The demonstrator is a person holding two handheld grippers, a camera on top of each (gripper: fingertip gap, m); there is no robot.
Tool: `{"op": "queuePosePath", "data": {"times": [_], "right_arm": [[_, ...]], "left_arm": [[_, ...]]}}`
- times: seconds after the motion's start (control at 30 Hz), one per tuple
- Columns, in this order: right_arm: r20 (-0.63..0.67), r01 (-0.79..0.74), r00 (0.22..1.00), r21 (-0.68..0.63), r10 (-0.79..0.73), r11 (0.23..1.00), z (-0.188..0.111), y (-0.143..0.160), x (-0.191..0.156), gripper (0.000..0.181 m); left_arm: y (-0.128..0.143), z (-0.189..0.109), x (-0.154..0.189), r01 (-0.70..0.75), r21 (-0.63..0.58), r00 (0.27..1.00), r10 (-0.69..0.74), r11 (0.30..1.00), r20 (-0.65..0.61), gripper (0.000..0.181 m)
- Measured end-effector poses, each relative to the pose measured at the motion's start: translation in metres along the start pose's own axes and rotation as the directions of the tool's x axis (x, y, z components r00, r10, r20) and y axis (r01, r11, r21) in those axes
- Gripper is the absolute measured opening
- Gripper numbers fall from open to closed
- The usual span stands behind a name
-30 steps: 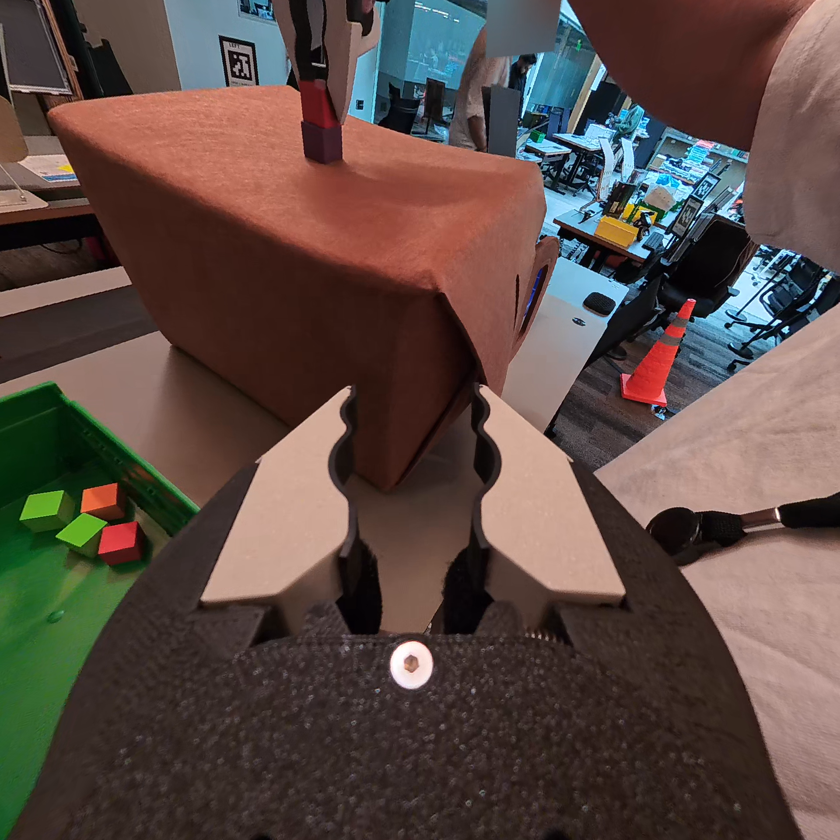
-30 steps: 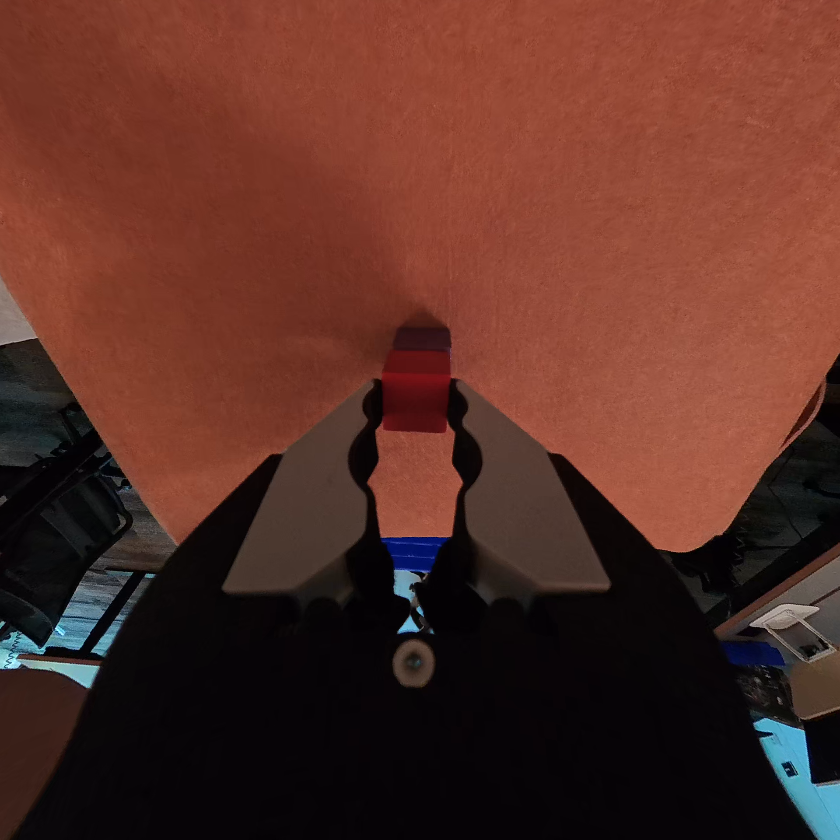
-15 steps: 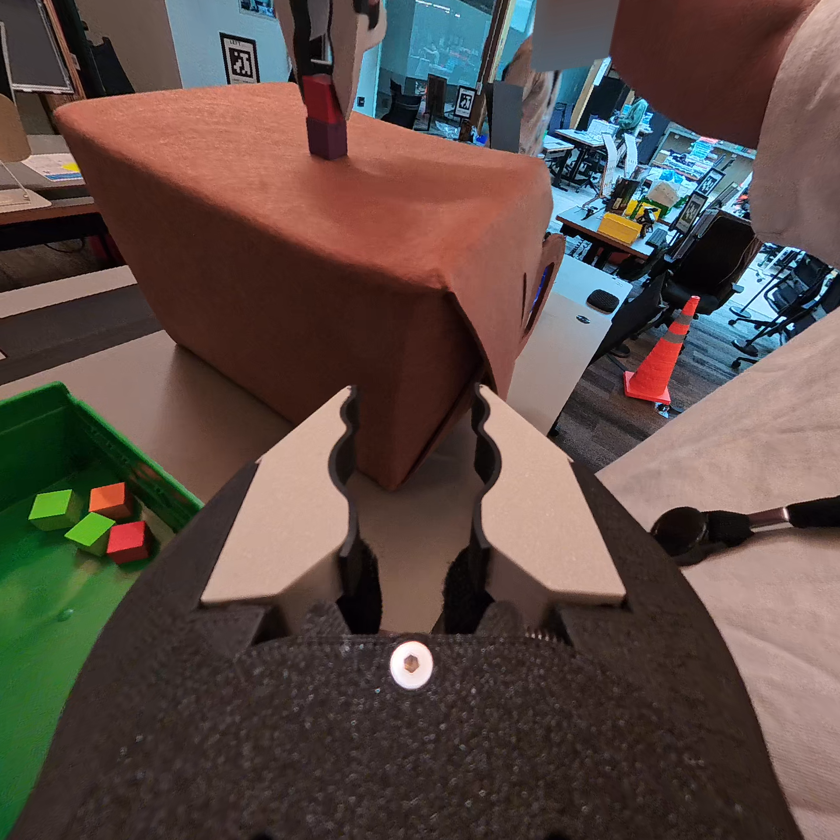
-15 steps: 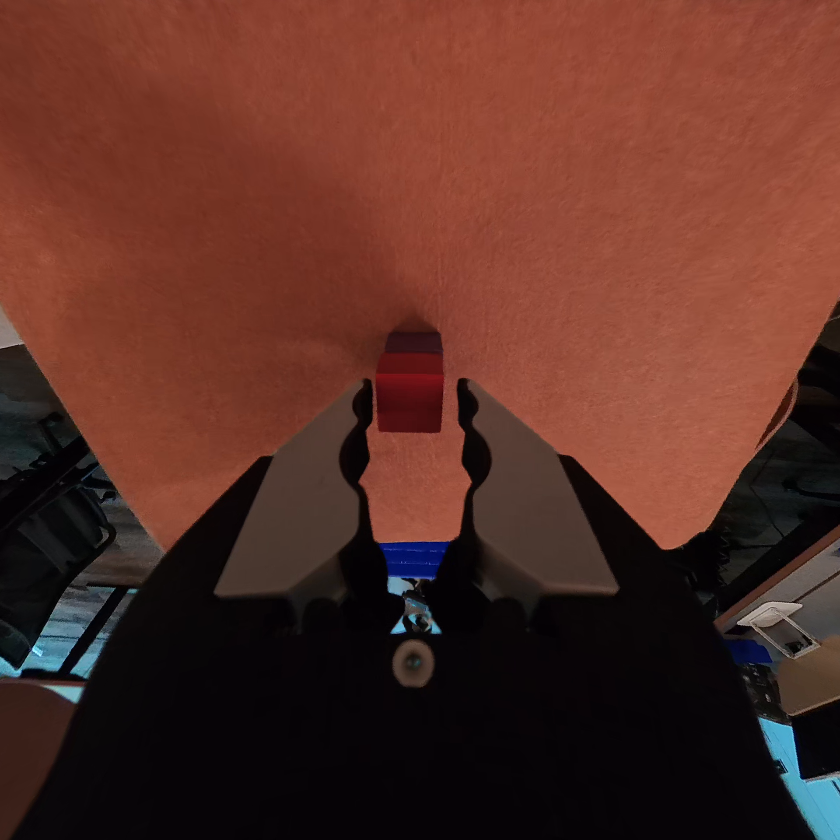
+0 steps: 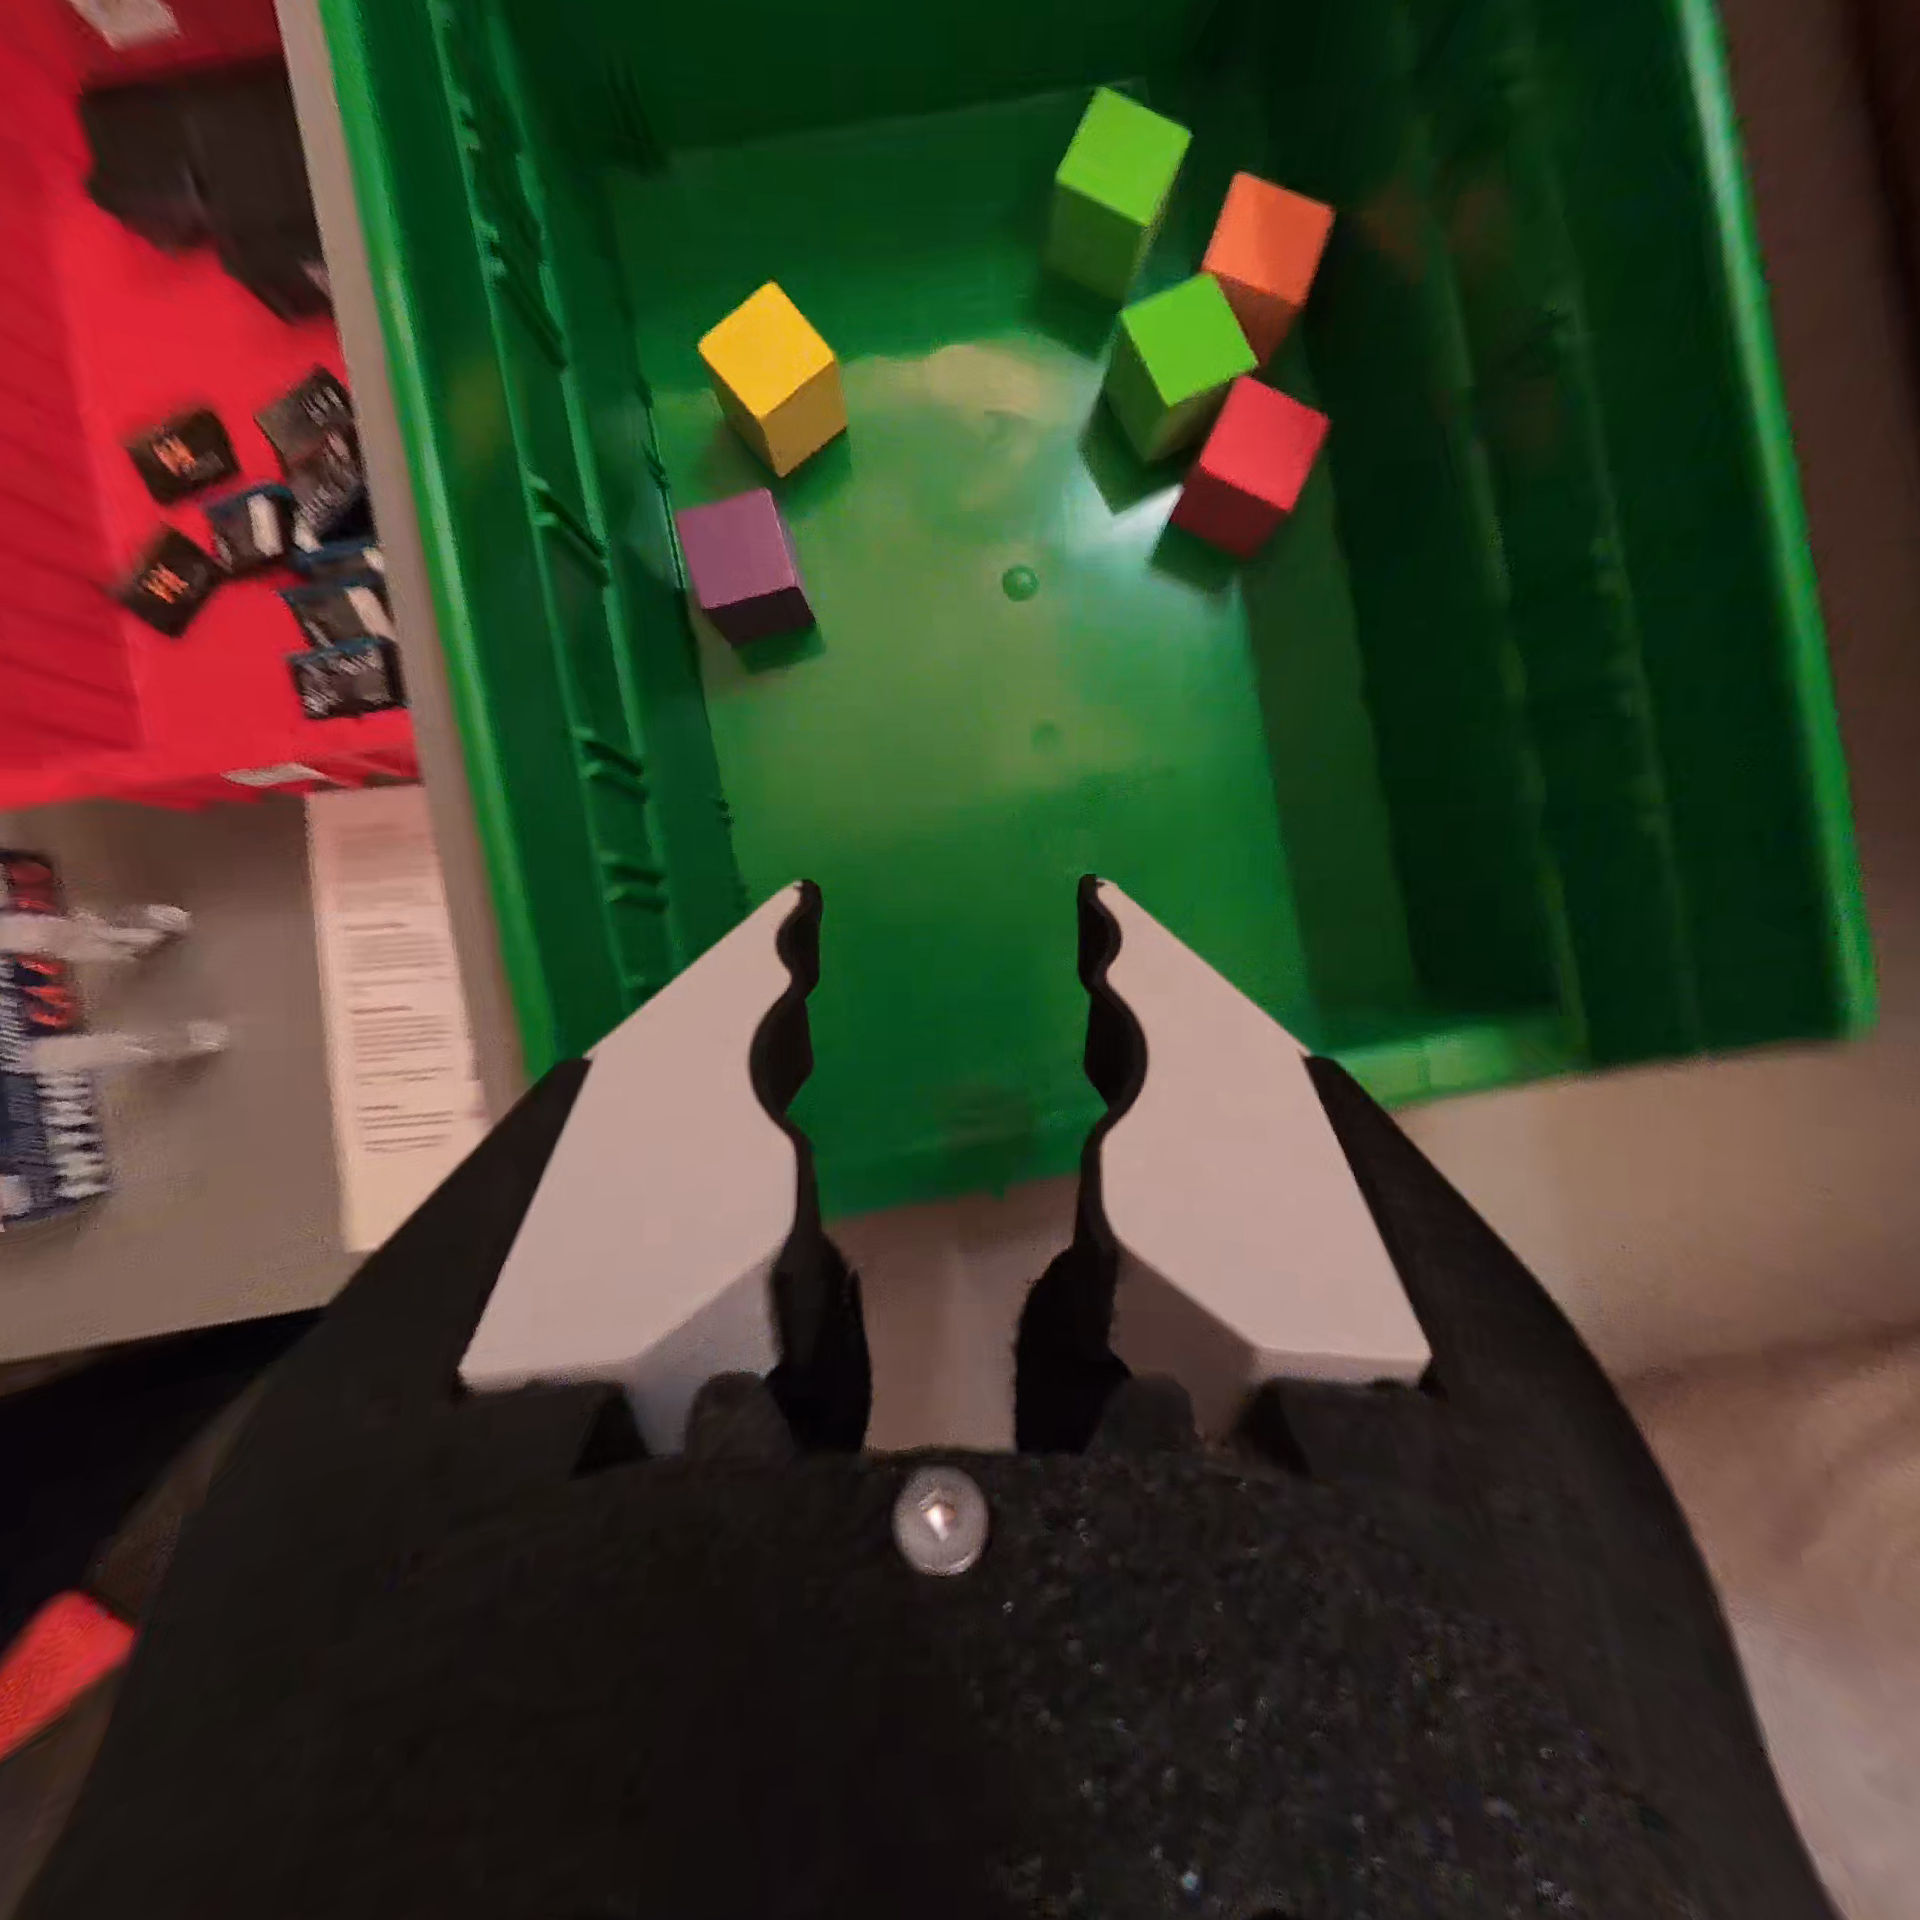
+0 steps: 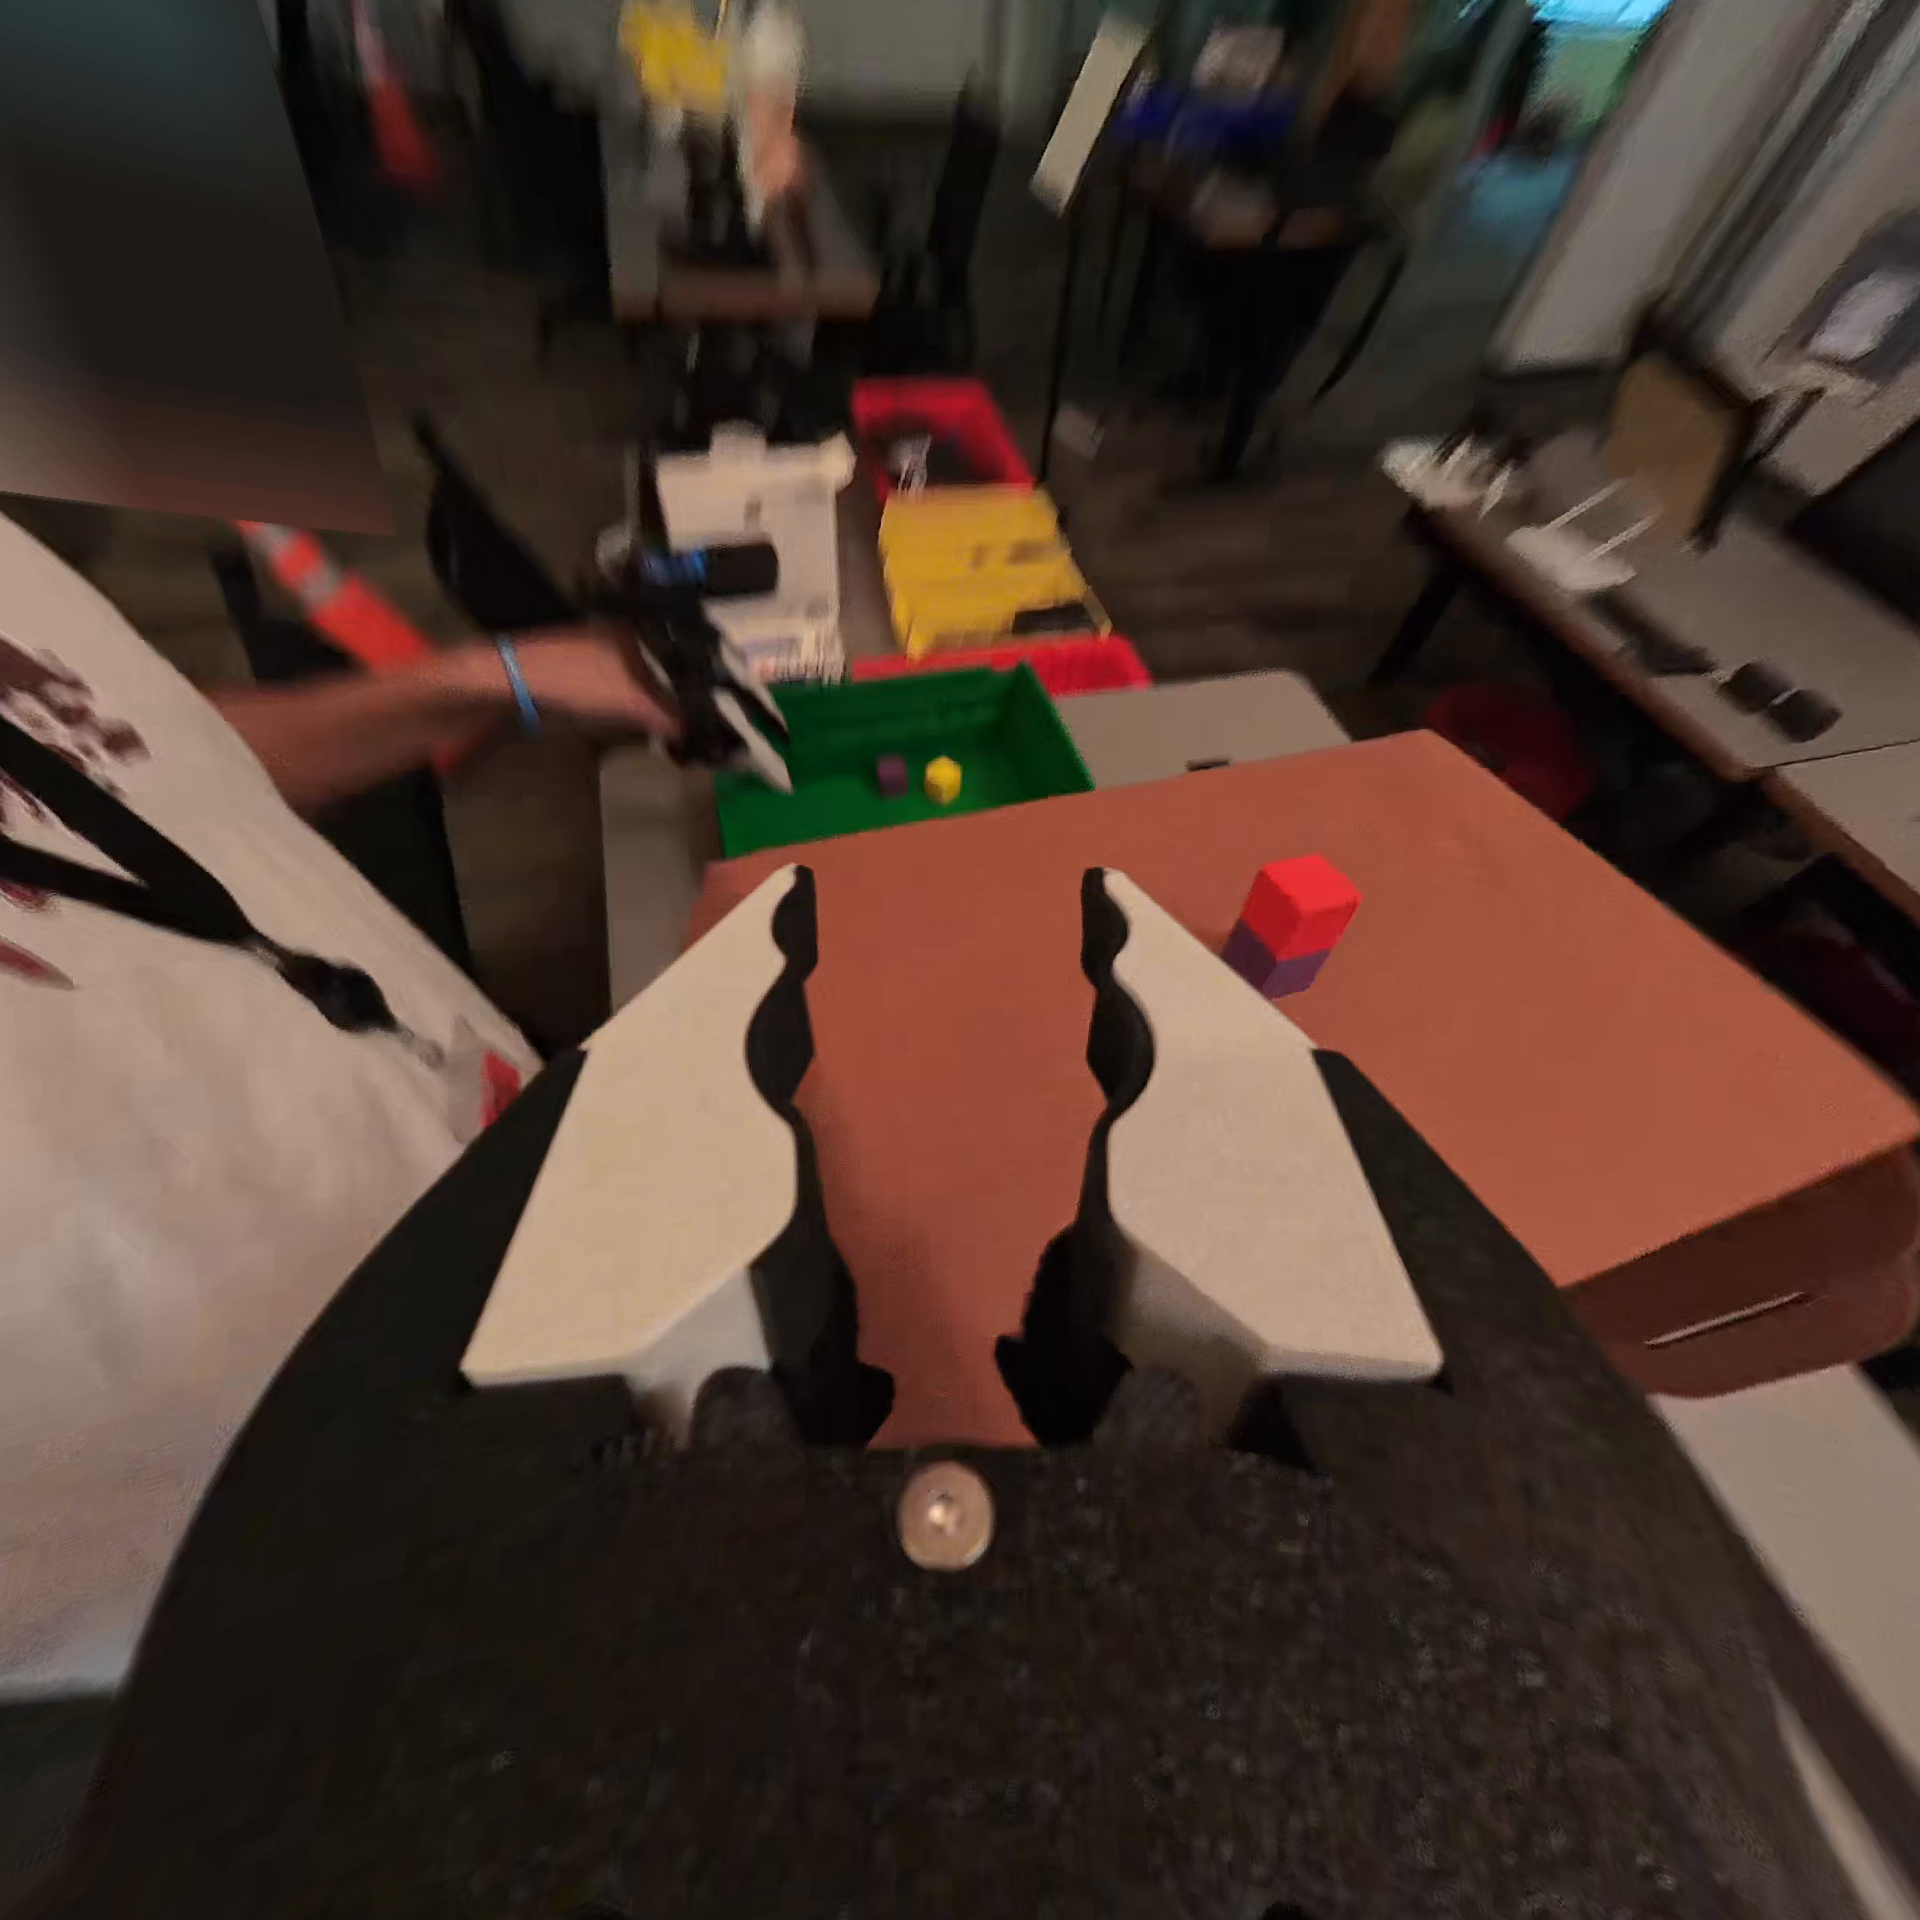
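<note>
Your left gripper gapes empty over the green bin | your right gripper gapes empty above the brown box | blurred office behind.

bin: 1 | green cubes: 2 | yellow cube: 1 | orange cube: 1 | red cubes: 2 | purple cubes: 2 | box: 1

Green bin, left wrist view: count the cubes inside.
6 in the green bin: yellow cube, purple cube, two green cubes, orange cube, red cube.
</note>
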State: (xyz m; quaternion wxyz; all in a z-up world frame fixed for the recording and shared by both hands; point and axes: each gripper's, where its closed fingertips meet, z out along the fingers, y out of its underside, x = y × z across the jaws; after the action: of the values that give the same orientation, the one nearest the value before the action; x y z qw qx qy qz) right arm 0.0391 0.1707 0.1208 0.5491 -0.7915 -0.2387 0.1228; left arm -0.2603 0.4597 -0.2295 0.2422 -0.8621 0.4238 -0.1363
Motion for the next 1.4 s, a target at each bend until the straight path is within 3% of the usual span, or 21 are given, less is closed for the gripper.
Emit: {"op": "queuePosePath", "data": {"times": [0.1,0.3,0.47,0.6,0.7,0.83,0.9,0.97,1.03,1.17,1.3,1.33,1.4], "right_arm": [[-0.048,-0.129,0.989,0.170,0.139,0.977,-0.029,0.031,-0.043,0.051],[0.010,-0.389,0.917,0.237,0.398,0.890,-0.035,0.094,-0.117,0.053],[0.084,-0.494,0.869,0.118,0.487,0.861,-0.022,0.126,-0.153,0.056],[0.105,-0.528,0.848,0.070,0.520,0.846,-0.022,0.136,-0.159,0.055],[0.098,-0.528,0.847,0.044,0.522,0.848,-0.022,0.140,-0.160,0.055],[0.086,-0.448,0.893,0.059,0.442,0.892,-0.013,0.128,-0.156,0.055],[0.064,-0.385,0.923,0.100,0.380,0.917,-0.004,0.115,-0.149,0.055],[0.013,-0.296,0.954,0.172,0.298,0.940,0.006,0.095,-0.137,0.056],[-0.057,-0.197,0.975,0.230,0.215,0.953,0.017,0.074,-0.124,0.056],[-0.155,-0.048,0.985,0.214,0.082,0.976,0.052,0.040,-0.105,0.055],[-0.235,0.209,0.955,0.107,-0.179,0.972,0.101,0.021,-0.098,0.054],[-0.252,0.282,0.934,0.081,-0.254,0.956,0.110,0.016,-0.097,0.048],[-0.249,0.406,0.889,0.041,-0.384,0.913,0.125,0.007,-0.101,0.046]], "left_arm": [[-0.011,0.035,-0.004,0.159,0.001,0.987,-0.159,0.987,0.019,0.051],[-0.024,0.074,-0.042,0.242,-0.042,0.925,-0.218,0.969,0.310,0.051],[-0.042,0.091,-0.048,0.191,-0.052,0.910,-0.157,0.980,0.385,0.051],[-0.047,0.103,-0.050,0.190,-0.077,0.916,-0.148,0.979,0.373,0.050],[-0.048,0.102,-0.054,0.171,-0.096,0.918,-0.123,0.981,0.378,0.033],[-0.045,0.099,-0.039,0.149,-0.093,0.957,-0.120,0.985,0.265,0.031],[-0.050,0.092,-0.011,0.160,-0.054,0.984,-0.155,0.986,0.085,0.030],[-0.067,0.068,0.029,0.201,0.034,0.966,-0.192,0.979,-0.173,0.029],[-0.090,0.028,0.077,0.286,0.104,0.863,-0.209,0.953,-0.460,0.029],[-0.131,-0.085,0.161,0.430,0.133,0.507,-0.117,0.893,-0.854,0.029],[-0.151,-0.190,0.219,0.479,0.031,0.102,-0.021,0.877,-0.995,0.028],[-0.149,-0.209,0.231,0.456,-0.002,0.018,-0.011,0.890,-1.000,0.028],[-0.145,-0.235,0.250,0.411,-0.039,-0.085,-0.004,0.911,-0.996,0.028]]}}
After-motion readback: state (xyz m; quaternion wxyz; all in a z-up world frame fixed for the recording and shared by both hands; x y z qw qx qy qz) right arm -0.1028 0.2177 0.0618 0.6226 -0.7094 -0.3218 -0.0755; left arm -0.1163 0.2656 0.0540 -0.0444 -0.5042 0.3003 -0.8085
